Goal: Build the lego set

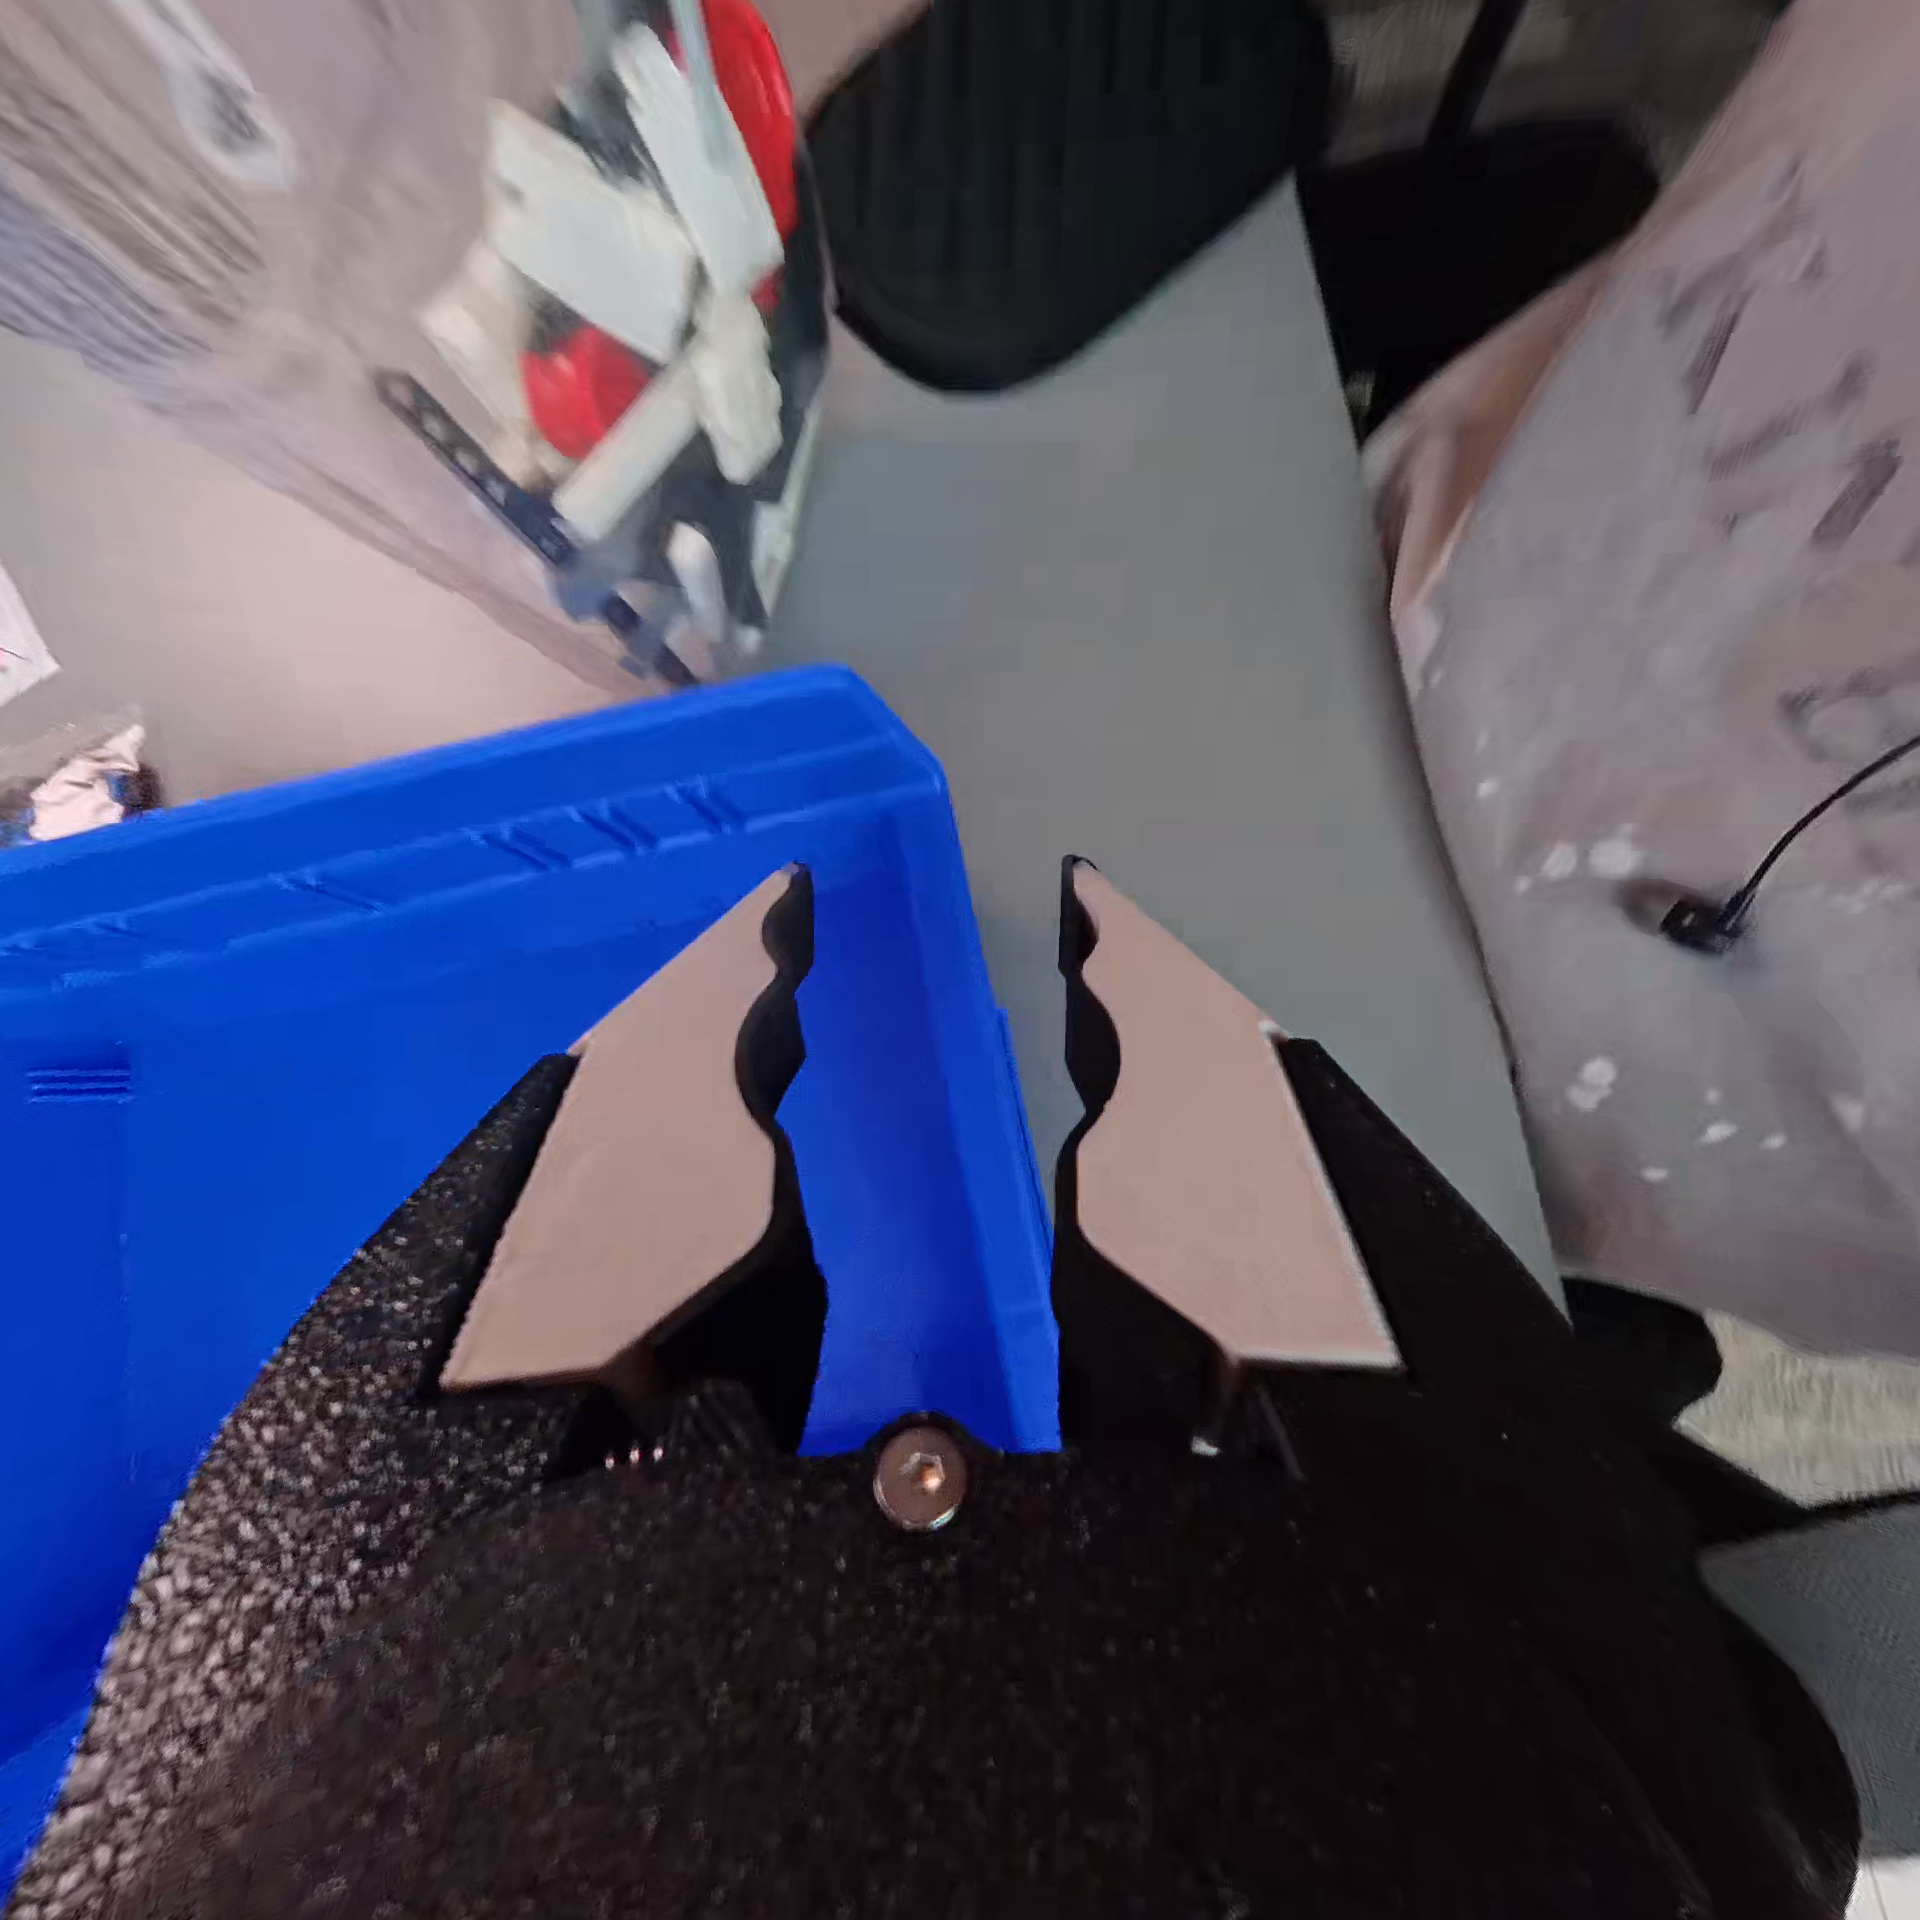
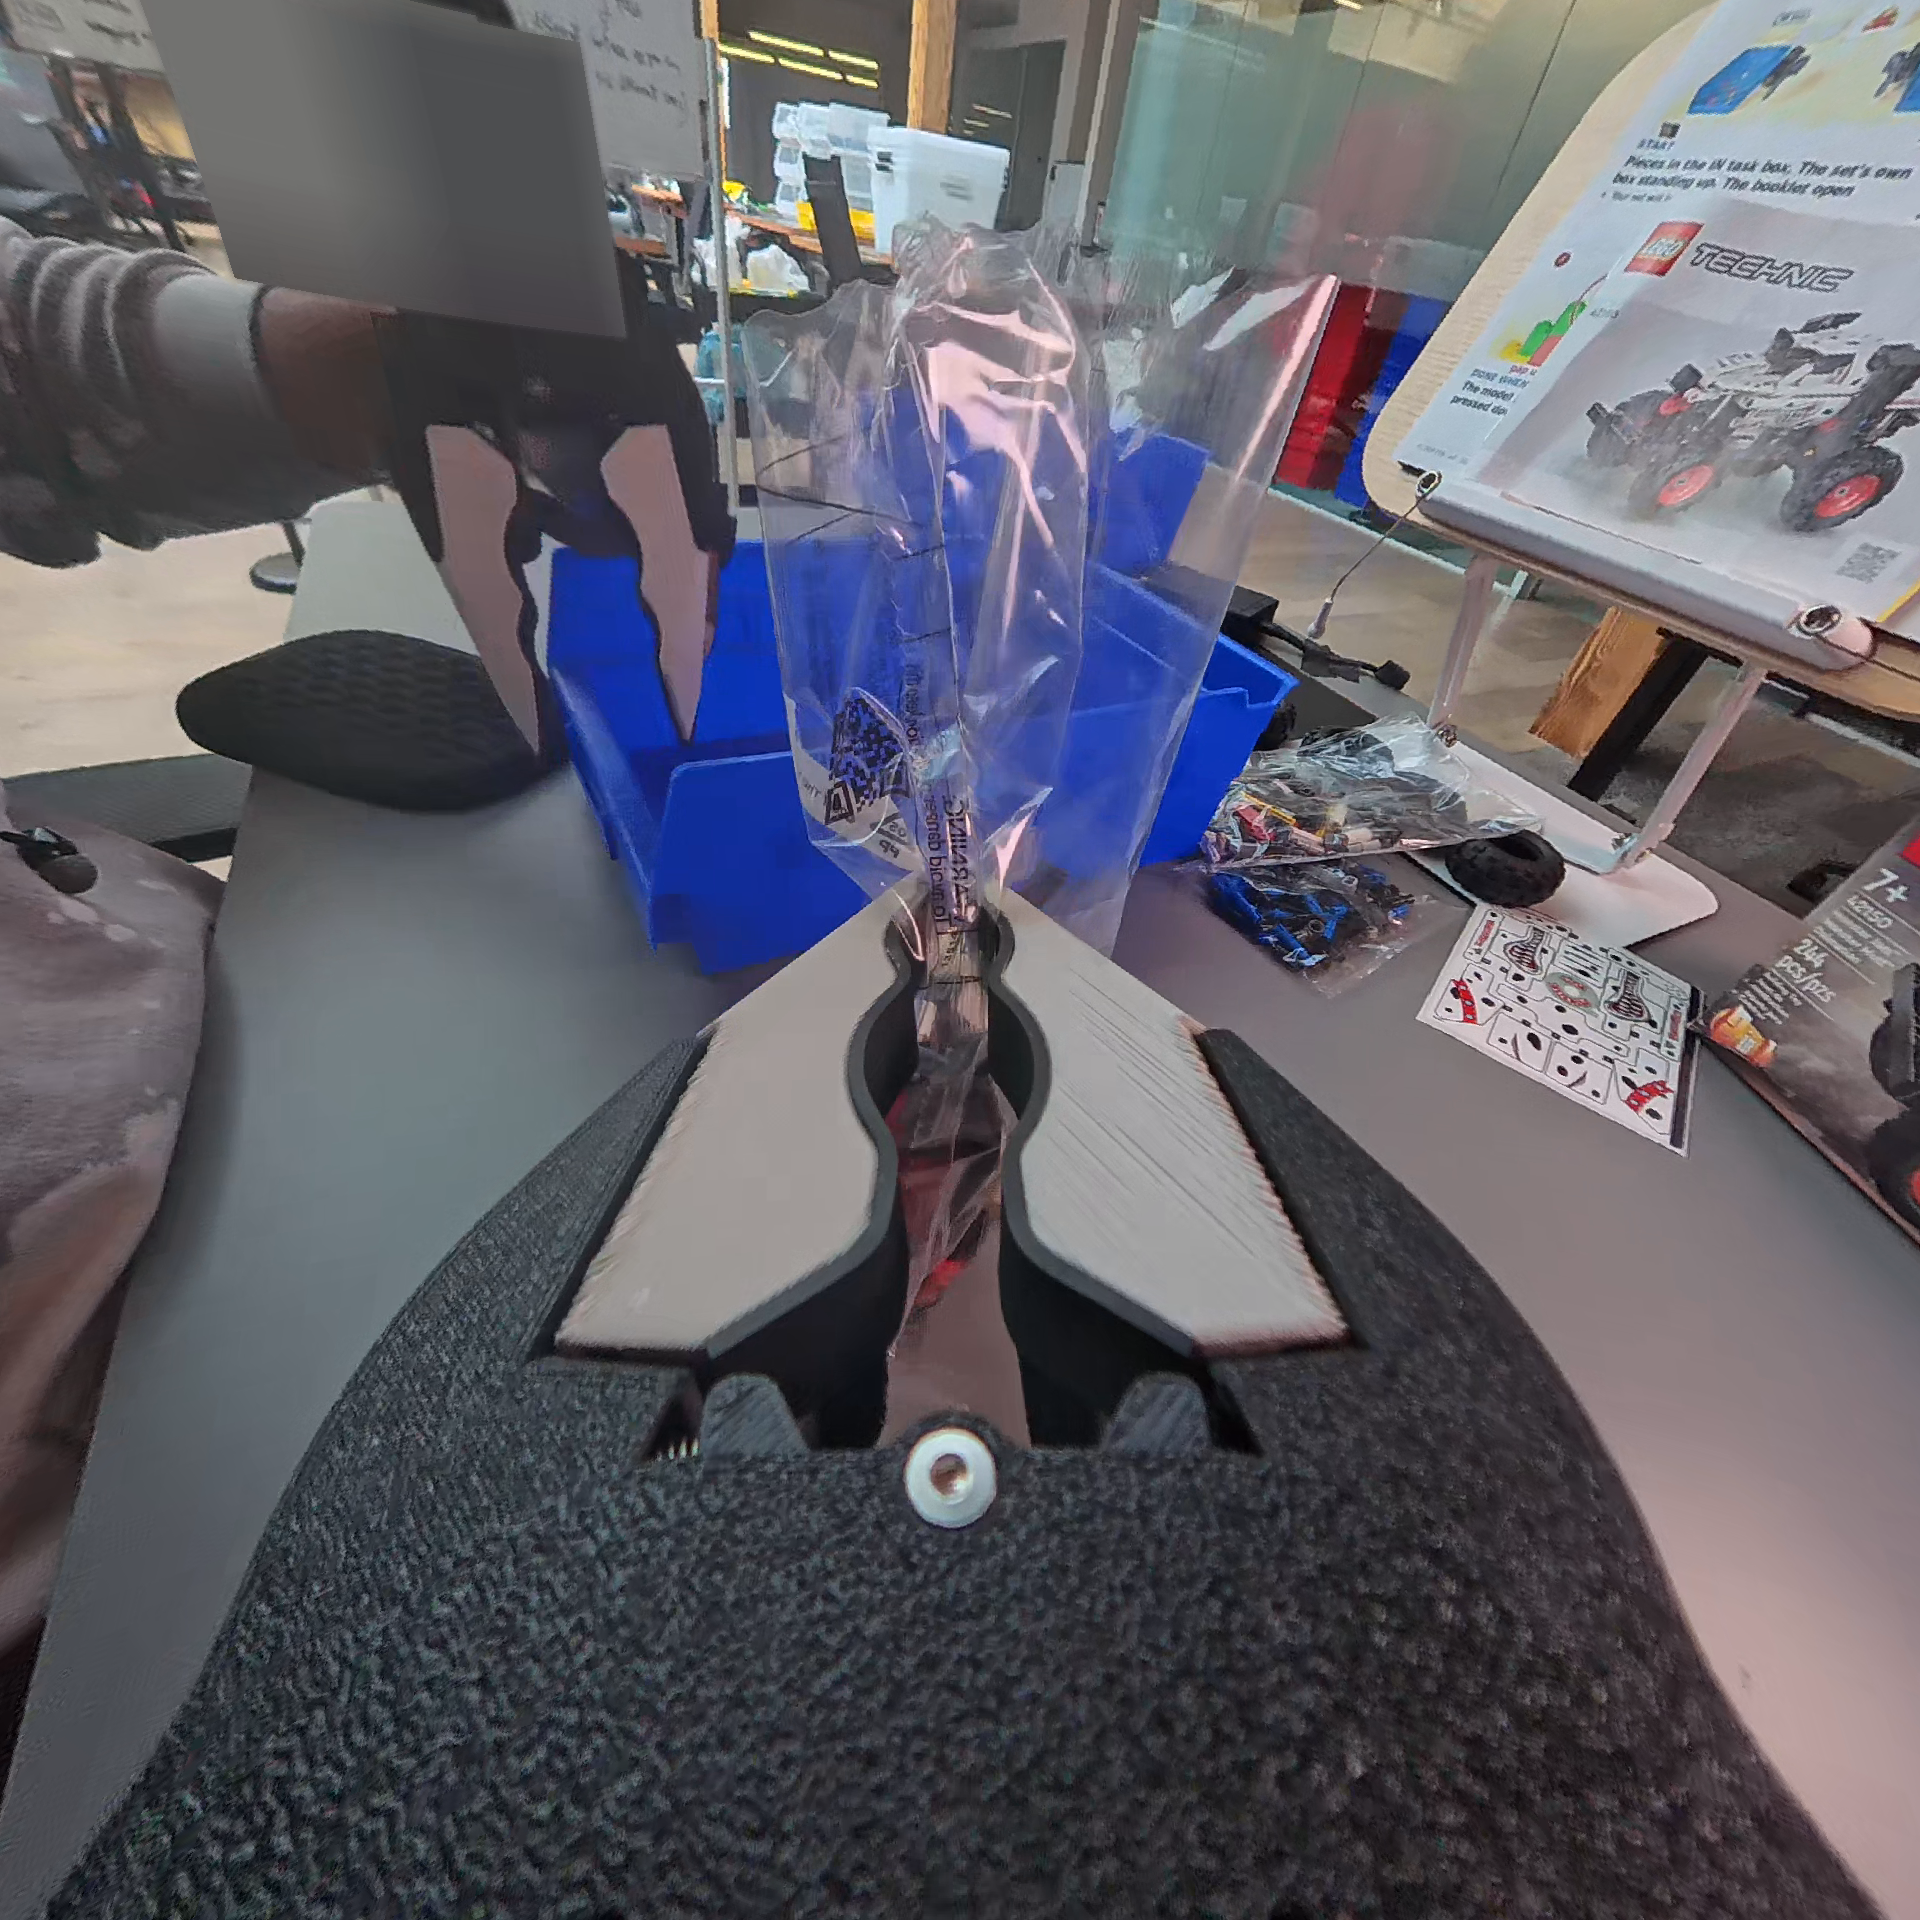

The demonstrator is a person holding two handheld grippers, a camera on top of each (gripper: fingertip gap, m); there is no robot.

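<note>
My right gripper (image 2: pixel 951 920) is shut on a clear plastic bag (image 2: pixel 966 520) and holds it upright above the grey table (image 2: pixel 416 1039). Lego pieces show in the bag's lower part between the fingers. The same bag, with white, red and dark pieces, shows blurred in the left wrist view (image 1: pixel 644 343). My left gripper (image 1: pixel 935 873) is open and empty, hovering over the right end of a blue bin (image 1: pixel 436 935). It also shows in the right wrist view (image 2: pixel 613 717), pointing down into the blue bin (image 2: pixel 758 831).
Two more bags of pieces (image 2: pixel 1340 831), a loose black tyre (image 2: pixel 1507 868), a sticker sheet (image 2: pixel 1558 1013) and the set's box (image 2: pixel 1849 1029) lie at the right. An instruction booklet rests on a stand (image 2: pixel 1714 343). A black chair back (image 2: pixel 353 717) sits beyond the table's left edge. About 20 centimetres separates my left fingertips from my right.
</note>
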